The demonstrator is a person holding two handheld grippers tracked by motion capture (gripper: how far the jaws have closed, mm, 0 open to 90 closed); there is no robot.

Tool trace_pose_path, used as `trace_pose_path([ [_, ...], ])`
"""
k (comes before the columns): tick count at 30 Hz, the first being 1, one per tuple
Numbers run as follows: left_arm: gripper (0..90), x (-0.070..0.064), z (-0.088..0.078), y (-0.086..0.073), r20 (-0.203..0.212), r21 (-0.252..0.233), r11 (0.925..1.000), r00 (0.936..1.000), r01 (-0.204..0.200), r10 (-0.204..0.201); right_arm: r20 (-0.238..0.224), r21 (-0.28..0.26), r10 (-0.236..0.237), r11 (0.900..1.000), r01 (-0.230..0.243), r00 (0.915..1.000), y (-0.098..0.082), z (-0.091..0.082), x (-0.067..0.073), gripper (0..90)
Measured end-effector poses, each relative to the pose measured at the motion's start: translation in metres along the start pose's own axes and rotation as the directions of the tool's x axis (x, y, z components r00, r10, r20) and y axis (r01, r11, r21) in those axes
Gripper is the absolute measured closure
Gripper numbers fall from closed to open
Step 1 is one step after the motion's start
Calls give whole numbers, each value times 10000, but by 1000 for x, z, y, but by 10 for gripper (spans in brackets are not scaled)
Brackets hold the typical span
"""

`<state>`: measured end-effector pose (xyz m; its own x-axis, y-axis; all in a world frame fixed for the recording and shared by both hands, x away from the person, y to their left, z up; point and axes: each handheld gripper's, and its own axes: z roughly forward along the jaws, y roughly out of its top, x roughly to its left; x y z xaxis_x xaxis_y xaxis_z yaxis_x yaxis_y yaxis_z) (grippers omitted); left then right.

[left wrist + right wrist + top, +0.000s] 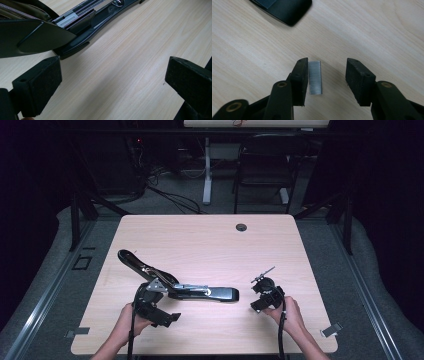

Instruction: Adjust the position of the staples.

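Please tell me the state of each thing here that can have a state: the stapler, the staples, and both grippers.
stapler: swung open, top arm raised, base flat on the table.
strip of staples: lying flat on the table, between the right jaws, not clamped.
left gripper: open, nothing between its jaws.
right gripper: open, partly closed around the strip.

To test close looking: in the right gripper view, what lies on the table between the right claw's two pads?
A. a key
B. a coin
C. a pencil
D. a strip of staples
D: a grey strip of staples lies flat between the right claw pads, beside one pad.
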<state>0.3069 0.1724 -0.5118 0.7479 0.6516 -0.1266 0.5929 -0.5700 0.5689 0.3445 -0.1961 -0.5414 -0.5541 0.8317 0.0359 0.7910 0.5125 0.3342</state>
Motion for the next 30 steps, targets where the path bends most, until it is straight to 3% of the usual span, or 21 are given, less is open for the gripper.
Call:
trace_pose_path([
  [9, 11, -1, 1, 0, 20, 48, 10000, 10000, 2, -2, -76, 9, -203, 9998, 203, 9998, 5, 5, 6, 655],
  [30, 15, 0, 1, 0, 252, -12, 10000, 9997, 47, -47, -182, 60, -454, 9989, 456, 9988, 7, 10, 6, 778],
])
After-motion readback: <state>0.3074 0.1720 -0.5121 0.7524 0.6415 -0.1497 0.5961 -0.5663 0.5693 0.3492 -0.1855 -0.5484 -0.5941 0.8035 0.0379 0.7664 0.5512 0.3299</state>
